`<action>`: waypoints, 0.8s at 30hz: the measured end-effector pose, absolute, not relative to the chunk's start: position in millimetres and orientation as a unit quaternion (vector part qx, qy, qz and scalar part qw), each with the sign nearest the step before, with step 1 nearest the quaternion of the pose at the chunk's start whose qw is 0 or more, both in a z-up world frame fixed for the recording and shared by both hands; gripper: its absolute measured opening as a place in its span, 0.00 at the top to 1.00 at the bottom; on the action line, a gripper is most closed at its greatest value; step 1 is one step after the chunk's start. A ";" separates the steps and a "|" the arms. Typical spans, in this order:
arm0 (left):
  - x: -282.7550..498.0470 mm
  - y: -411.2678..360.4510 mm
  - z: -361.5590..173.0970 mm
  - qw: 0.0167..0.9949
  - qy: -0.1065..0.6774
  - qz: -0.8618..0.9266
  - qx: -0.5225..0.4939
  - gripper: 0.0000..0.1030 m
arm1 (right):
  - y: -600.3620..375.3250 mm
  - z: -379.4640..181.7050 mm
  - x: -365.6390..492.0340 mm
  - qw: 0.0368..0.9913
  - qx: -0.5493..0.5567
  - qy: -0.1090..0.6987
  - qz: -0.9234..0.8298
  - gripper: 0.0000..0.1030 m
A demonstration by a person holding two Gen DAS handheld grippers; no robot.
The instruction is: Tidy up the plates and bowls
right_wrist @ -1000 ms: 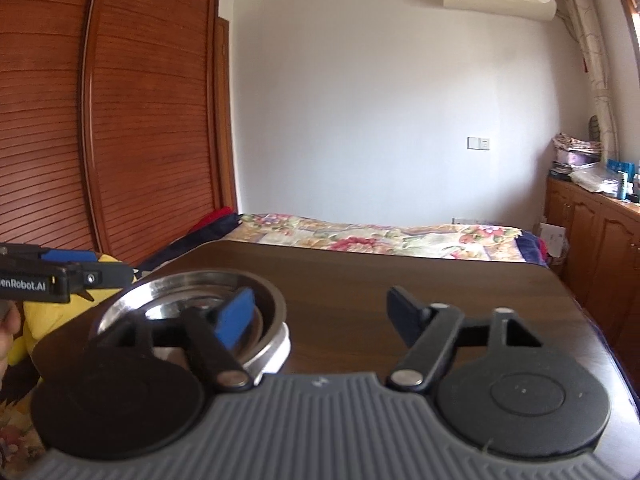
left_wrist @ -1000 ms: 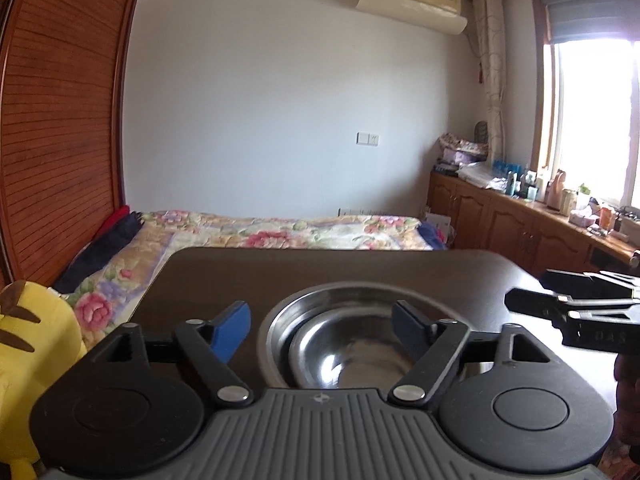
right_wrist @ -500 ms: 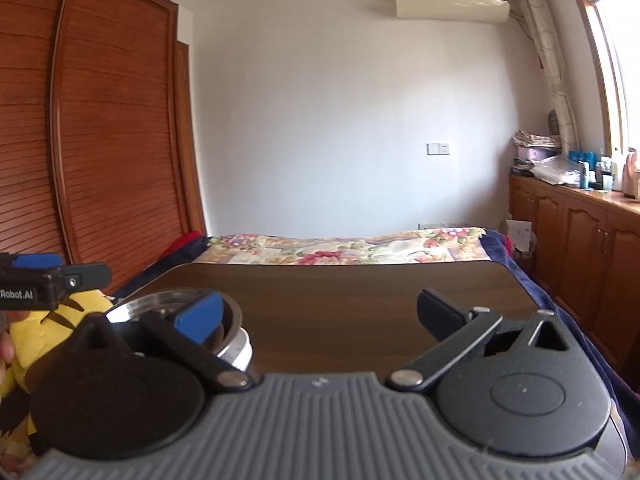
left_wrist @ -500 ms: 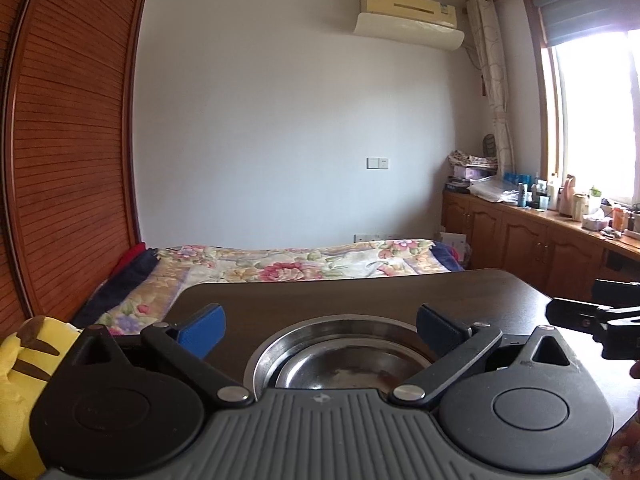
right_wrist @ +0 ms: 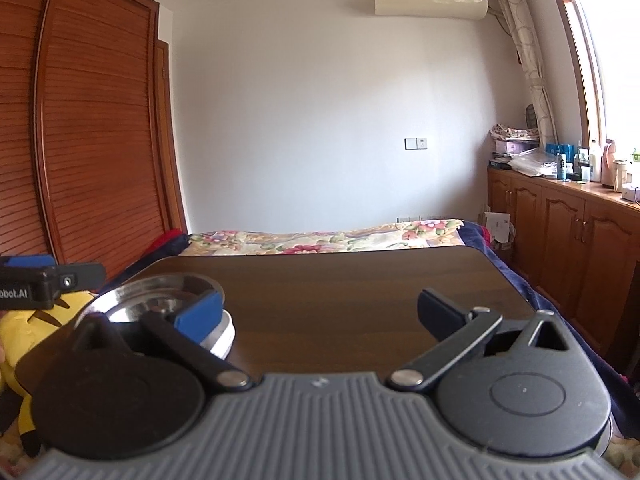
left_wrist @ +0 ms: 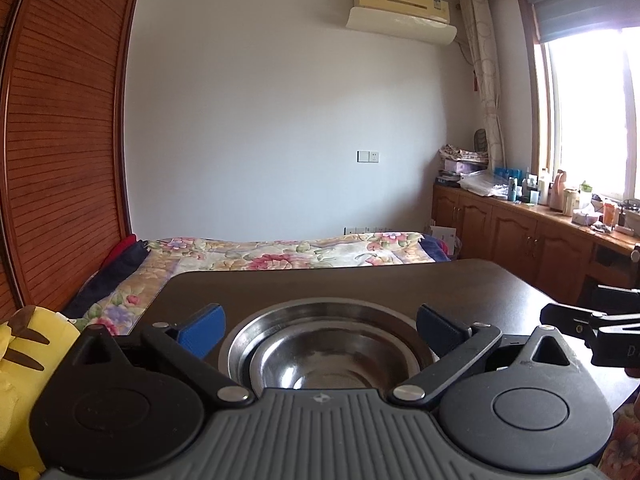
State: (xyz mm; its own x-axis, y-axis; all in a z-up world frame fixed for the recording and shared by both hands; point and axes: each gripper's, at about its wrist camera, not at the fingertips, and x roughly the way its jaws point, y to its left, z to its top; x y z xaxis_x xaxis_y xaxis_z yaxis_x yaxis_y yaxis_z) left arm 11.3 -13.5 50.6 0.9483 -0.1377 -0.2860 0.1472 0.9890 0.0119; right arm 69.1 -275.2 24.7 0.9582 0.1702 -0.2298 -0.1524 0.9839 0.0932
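A stack of nested steel bowls (left_wrist: 328, 344) sits on the dark wooden table (left_wrist: 360, 284), close in front of my left gripper (left_wrist: 320, 326). That gripper stands open, its blue-padded fingers spread wider than the bowls and holding nothing. In the right wrist view the same bowls (right_wrist: 168, 300) lie at the left, partly behind a blue pad. My right gripper (right_wrist: 320, 312) is open over bare table, with nothing between its fingers. Each gripper shows at the edge of the other's view.
A yellow plush toy (left_wrist: 24, 360) lies by the table's left edge. Beyond the table is a bed with a floral cover (left_wrist: 280, 252). A wooden wardrobe (right_wrist: 80, 140) stands on the left. Low cabinets (left_wrist: 540, 240) crowded with bottles run under the window.
Both grippers have opened wider and drawn back and tilted up, so more wall and ceiling show. The bowls stay nested on the table.
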 end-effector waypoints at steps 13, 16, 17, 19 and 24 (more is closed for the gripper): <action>10.9 -8.1 25.0 0.985 0.163 -0.058 0.017 0.00 | -278.0 7.1 66.9 0.988 0.044 0.126 0.070 0.00; 8.3 -7.6 21.7 0.986 0.159 -0.049 0.023 0.00 | -276.7 5.5 65.1 0.989 0.040 0.122 0.066 0.00; 7.7 -7.1 20.3 0.986 0.159 -0.046 0.022 0.00 | -275.2 4.7 64.0 0.990 0.036 0.121 0.063 0.00; 5.9 -5.5 16.7 0.986 0.161 -0.044 0.018 0.00 | -274.2 2.5 62.5 0.991 0.030 0.117 0.058 0.00; 4.6 -4.4 7.8 0.985 0.167 -0.042 0.021 0.00 | -274.7 -4.4 62.2 0.991 0.028 0.121 0.056 0.00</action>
State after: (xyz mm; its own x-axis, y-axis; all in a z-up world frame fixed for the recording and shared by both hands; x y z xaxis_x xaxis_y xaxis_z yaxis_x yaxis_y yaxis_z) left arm 4.6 -4.4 7.8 0.9405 -0.0767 -0.3310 0.0905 0.9955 0.0265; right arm 62.2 -274.7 -4.4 0.9642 0.1178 -0.2374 -0.1040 0.9921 0.0699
